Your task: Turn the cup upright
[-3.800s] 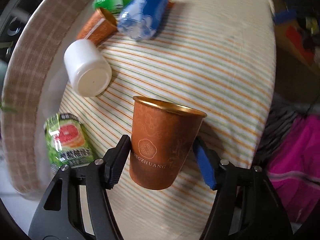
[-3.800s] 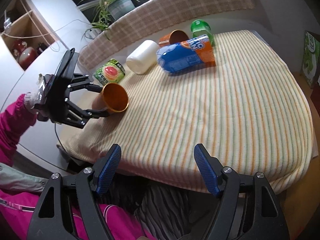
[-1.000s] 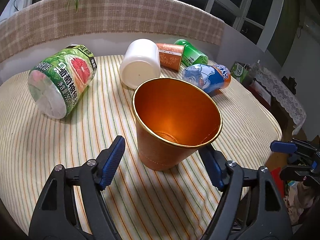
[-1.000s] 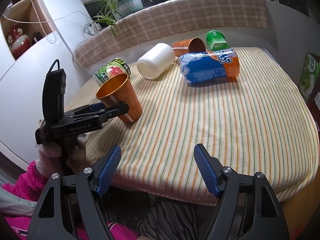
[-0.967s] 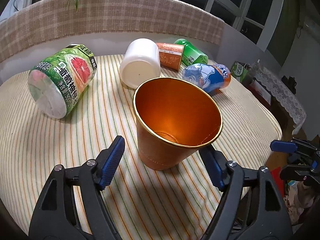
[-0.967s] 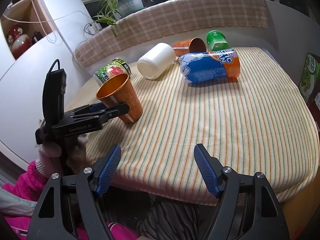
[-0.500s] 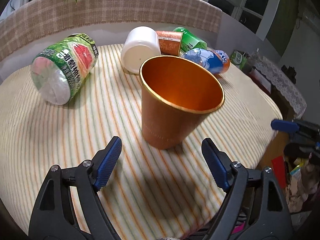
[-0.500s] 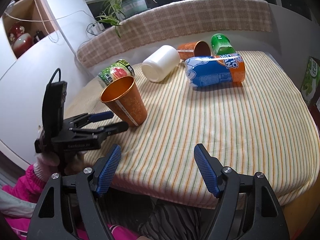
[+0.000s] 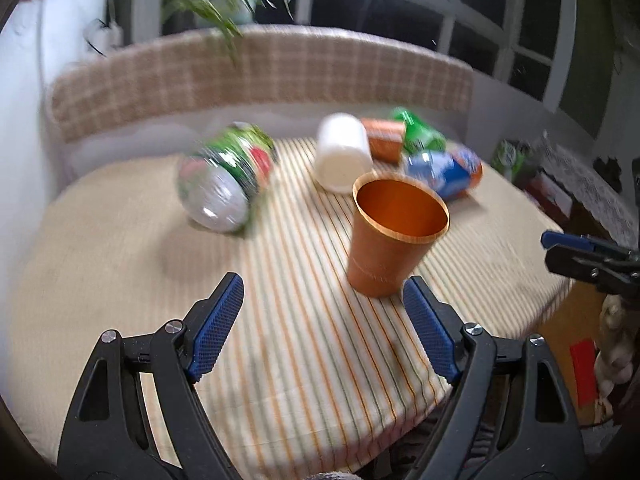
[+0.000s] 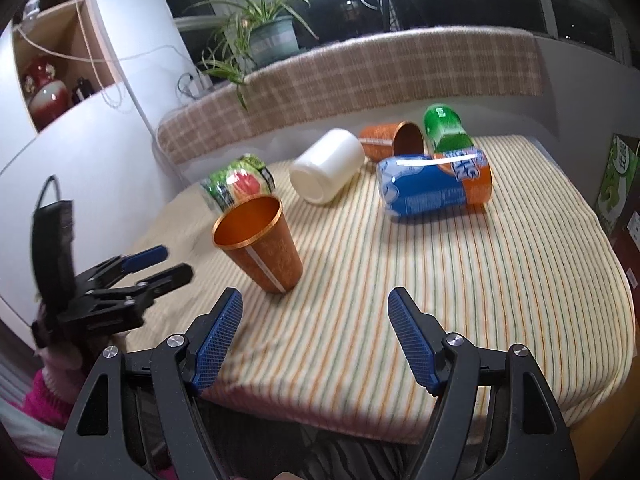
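Seeing cup [image 9: 394, 236] upright near table [image 9: 120, 264] edge; our right view alone shows its white seam; left gripper [image 9: 326, 330], right gripper [image 10: 314, 338] jaws wide, empty.

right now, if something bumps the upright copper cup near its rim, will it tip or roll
The copper cup would probably tip: it is tall, with a base narrower than its mouth, on soft striped cloth. Once down, its taper suggests it would roll in a curve. It looks thin-walled, likely light.

Partly legible white lettering, roughly "ANG", on the orange end of the blue bottle [image 10: 434, 184]. A white mark, unreadable, on the green bottle [image 10: 444, 128]. Chinese characters, illegible, on the green box [image 10: 614, 184].
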Motion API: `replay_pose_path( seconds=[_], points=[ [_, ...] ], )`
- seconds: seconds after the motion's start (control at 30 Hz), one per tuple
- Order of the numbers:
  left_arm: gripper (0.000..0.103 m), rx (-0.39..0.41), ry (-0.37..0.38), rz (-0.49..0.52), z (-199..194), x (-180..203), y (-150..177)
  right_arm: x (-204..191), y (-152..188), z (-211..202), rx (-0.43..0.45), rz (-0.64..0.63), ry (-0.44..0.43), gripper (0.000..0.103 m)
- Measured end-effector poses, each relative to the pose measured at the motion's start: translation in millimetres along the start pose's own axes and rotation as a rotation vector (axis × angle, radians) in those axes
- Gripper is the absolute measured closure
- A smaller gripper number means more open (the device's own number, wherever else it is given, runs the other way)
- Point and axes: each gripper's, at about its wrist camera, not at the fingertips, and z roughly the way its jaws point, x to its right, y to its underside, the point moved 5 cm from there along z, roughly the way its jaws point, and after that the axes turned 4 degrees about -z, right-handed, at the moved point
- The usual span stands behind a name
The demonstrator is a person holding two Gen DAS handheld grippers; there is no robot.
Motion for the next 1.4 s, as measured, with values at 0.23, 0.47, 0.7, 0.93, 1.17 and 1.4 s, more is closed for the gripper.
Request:
replay_pose_path(
  seconds=[0.23,0.47,0.7,0.93,1.17,1.4],
  points=[
    [0.000,0.201,-0.065,-0.052,-51.0,-3.7,-27.1,-10.1,-17.9,-12.8,0.139,0.003,0.056,0.020],
    [0.000,0.288,-0.124,-0.053,-77.9,-4.4,-37.4,-12.2,-26.2,-21.6,0.251,0.019,0.134,0.001],
    [0.000,0.319,-0.180,-0.024,-88.0,0.4,-38.3,-12.4,-31.4,-29.9,0.307,0.008,0.204,0.001],
    [0.000,0.335,-0.187,-0.020,-93.8,2.7,-38.6,-10.7,-30.6,-31.1,0.311,0.017,0.214,0.001],
    [0.000,0.338,-0.193,-0.028,-96.8,0.9,-40.1,-10.3,-29.7,-31.7,0.311,0.021,0.214,0.001],
    [0.000,0.341,-0.194,-0.031,-97.9,-0.4,-40.7,-8.4,-28.9,-29.2,0.302,0.030,0.214,0.001]
  ],
)
